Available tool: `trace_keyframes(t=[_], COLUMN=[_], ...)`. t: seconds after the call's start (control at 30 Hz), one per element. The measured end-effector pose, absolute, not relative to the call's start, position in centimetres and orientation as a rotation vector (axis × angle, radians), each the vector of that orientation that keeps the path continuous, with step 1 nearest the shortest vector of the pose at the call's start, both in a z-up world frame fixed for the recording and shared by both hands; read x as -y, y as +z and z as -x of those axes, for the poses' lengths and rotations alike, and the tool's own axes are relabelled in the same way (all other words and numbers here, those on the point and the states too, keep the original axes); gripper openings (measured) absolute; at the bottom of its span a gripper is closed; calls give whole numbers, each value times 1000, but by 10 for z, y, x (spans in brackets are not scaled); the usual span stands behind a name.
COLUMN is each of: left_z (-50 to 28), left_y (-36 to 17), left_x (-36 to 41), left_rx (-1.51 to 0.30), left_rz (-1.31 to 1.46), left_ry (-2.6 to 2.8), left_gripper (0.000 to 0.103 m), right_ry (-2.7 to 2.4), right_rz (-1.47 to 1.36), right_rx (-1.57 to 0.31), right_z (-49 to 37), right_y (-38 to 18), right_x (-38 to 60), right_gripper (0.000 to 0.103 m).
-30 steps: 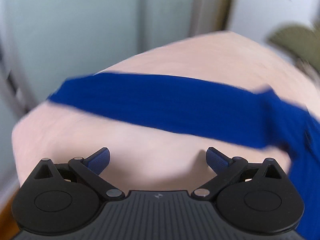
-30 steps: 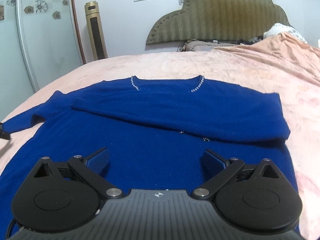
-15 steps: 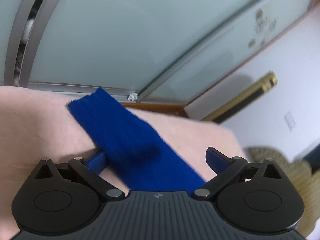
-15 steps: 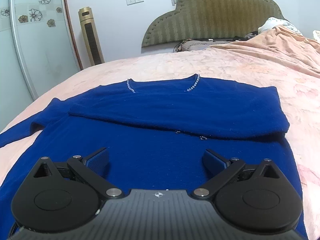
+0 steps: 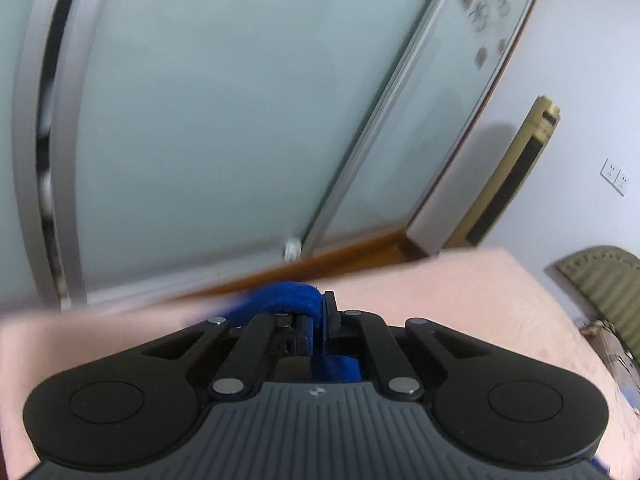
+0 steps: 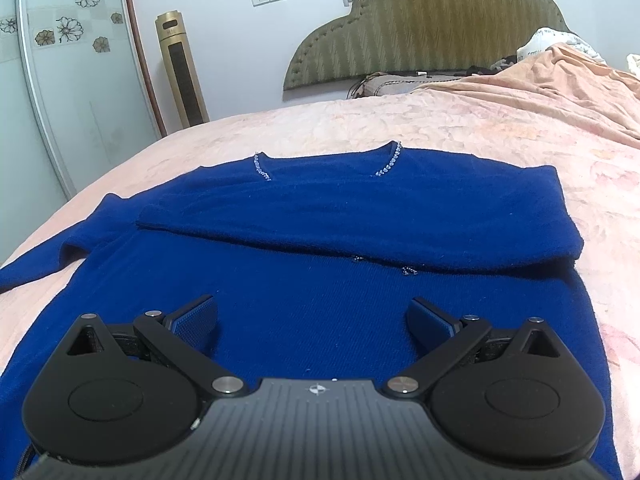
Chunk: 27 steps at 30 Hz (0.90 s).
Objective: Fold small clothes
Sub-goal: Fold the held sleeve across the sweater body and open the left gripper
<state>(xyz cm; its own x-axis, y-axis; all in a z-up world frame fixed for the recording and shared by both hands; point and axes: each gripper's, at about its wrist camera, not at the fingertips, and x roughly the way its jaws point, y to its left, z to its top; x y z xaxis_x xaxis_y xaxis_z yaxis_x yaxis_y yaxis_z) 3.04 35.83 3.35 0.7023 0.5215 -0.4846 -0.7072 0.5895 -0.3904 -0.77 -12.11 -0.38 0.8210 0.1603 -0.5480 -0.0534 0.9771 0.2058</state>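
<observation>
A bed covered by a pink bedspread (image 6: pixel 460 128) is observed, with a padded olive headboard (image 6: pixel 432 28) at its far end. Frosted sliding doors (image 5: pixel 224 120) and a gold tower unit (image 6: pixel 182 68) are seen along the wall beside the bed. A blue sweater (image 6: pixel 320 304) is laid flat on the bedspread, neckline toward the headboard; one sleeve is folded across the chest, and the other sleeve (image 6: pixel 44 264) is extended toward the left edge of the bed. The right gripper (image 6: pixel 312 316) is held over the lower body of the sweater, its jaws spread wide with nothing between them. The left gripper (image 5: pixel 318 320) is seen with its jaws clamped together on a fold of blue fabric, which is draped over the fingertips above the bedspread.
</observation>
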Motion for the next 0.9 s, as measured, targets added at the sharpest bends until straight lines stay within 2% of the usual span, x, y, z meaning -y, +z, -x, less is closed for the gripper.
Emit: trace_keyframes(t=[0.1,0.27,0.43,0.53,0.57,0.63,0.67,0.7,0.73,0.9], left_z=[-70,-115,-142,-161,-163,-163,-157,-150,-140,-100], left_y=[82,128,102,56,40,14,12,16,20,42], left_x=[-323,-171,-37,33,53,81,87,93,98,79], left_rx=[-297,-249,-429,-694,-785,-902,-833,-781,-744,-550], left_rz=[465,79,47,29,16,-49,-101,-171,-231,-356], left_ry=[640,244,-136,-326,-366,-417,-418,-419,-429,-434], left_gripper=[4,4,4,6,10,32,55,86,94,95], right_ry=[121,95,-2,-88,-117,-164,-186,-206,-226,-286], right_rz=[-205,-285,-369,-403,-414,-431,-438,-444,-445,-450], right_rx=[-587,-529,-480,-442,-432,-420,-411,-404,-398,-371], right_z=[9,22,37,50,54,61,65,68,70,64], right_y=[-4,-1,2,6,6,8,8,8,9,14], right_x=[124,141,171,192,200,215,222,229,236,257], right_gripper=[102,102,102,102,102,102,102,103,103,103])
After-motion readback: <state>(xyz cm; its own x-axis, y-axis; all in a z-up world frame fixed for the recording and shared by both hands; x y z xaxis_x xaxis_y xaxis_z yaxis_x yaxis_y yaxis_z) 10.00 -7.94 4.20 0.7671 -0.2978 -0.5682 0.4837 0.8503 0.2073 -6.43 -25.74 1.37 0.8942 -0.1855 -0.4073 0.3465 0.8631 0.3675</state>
